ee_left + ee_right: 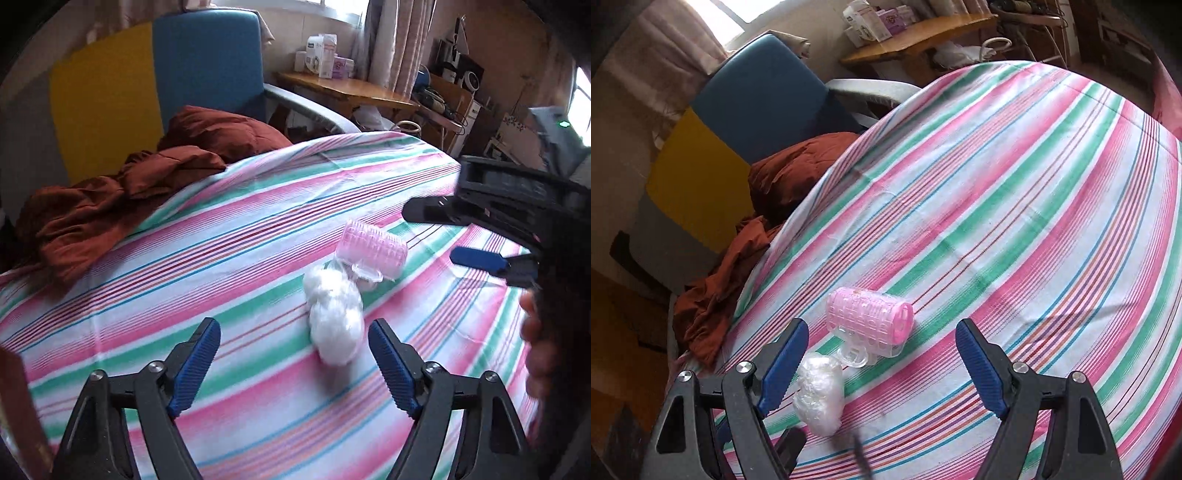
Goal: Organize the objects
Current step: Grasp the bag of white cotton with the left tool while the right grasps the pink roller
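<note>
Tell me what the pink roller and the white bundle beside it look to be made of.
Pink roller: seemingly rigid plastic, translucent pink with a gridded, ribbed wall and a clear clip underneath.
White bundle: probably soft cotton-like balls in thin clear film; the wrap is crinkled and glossy, the filling matte white. What the filling is stays uncertain.

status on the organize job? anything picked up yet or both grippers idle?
Done: nothing visibly sorted. The pink hair roller and the clear bag of cotton balls lie loose, side by side, on the striped sheet.
In hand: nothing. The left gripper and right gripper are both open and empty, each hovering near the two items.
Left: grasping and placing both items; no container shows.
</note>
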Available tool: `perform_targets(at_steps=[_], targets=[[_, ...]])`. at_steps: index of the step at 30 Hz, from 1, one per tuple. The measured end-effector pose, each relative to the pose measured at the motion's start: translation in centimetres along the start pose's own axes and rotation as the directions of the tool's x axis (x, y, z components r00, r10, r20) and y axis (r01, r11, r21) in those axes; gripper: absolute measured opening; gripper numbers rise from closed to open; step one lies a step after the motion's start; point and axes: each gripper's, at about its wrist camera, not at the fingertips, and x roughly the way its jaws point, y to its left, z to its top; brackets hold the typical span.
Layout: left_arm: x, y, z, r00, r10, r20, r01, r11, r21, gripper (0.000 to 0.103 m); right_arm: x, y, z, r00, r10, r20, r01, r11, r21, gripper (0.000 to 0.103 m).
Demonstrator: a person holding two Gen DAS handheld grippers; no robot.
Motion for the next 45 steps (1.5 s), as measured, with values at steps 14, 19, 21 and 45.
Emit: perform_targets(at_steps=[14,19,21,45], targets=[[4.9,0.8,0.3,0.994,-0.067,-0.084,0.065,0.998,-0.021,0.036,2.4,1.2,0.0,0.999,-0.033,-0.037,0.032,0.999,-0.019,0.083],[3.4,1.8,-1.5,0.996,-0.050,-0.076,0.047,0.998,-0.038,0.034,3.5,1.6,-0.1,0.999,-0.021,-0.046,0.022,1.000,0.018,0.085],[2.6,1.9,-2.7,0.997,-0.032,-0.073,0.029,0.999,-0.038,0.034,4.0,1.9,-0.2,0.998,-0.033,-0.051,0.033,0.999,0.008,0.086],[-1.9,1.6,-4.6,1.000,0.012,-0.023,-0.011,1.000,0.028,0.064,6.9,3.9,0.8,0.988,-0.148,-0.042,0.146,0.988,-0.050,0.087]])
